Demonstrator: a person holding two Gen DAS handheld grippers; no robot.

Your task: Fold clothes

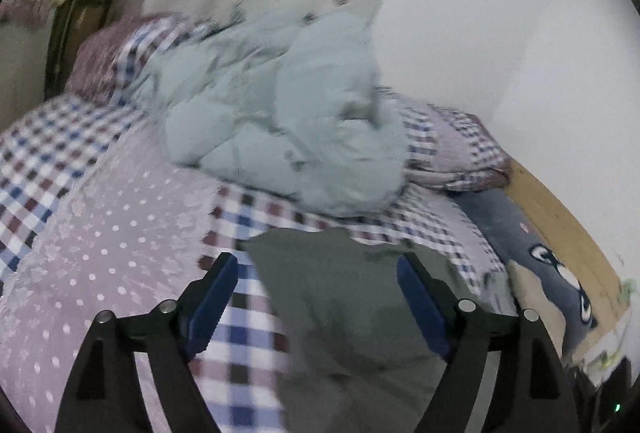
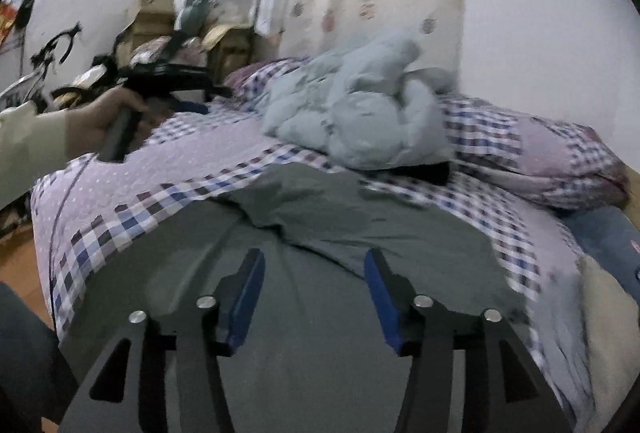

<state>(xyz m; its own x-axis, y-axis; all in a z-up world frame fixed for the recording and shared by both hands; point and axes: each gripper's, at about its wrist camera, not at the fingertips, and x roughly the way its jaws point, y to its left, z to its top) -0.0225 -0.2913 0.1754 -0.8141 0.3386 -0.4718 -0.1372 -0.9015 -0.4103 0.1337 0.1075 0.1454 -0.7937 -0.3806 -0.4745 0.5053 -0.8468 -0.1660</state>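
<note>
Grey-green garment (image 2: 320, 273) lies spread on the checked bedcover (image 1: 44, 161), filling 6 o'clock of the right wrist view, under the right gripper (image 2: 314, 289), jaws spread, pinching nothing. Only this view shows a hand (image 2: 100, 117) at 9 o'clock holding the other gripper. Left wrist view: left gripper (image 1: 318, 293) wide apart, empty, garment between and beyond its fingers. Pale blue quilt (image 1: 280, 113) heaped at 12 o'clock, pillow (image 2: 560, 161) at 3 o'clock
</note>
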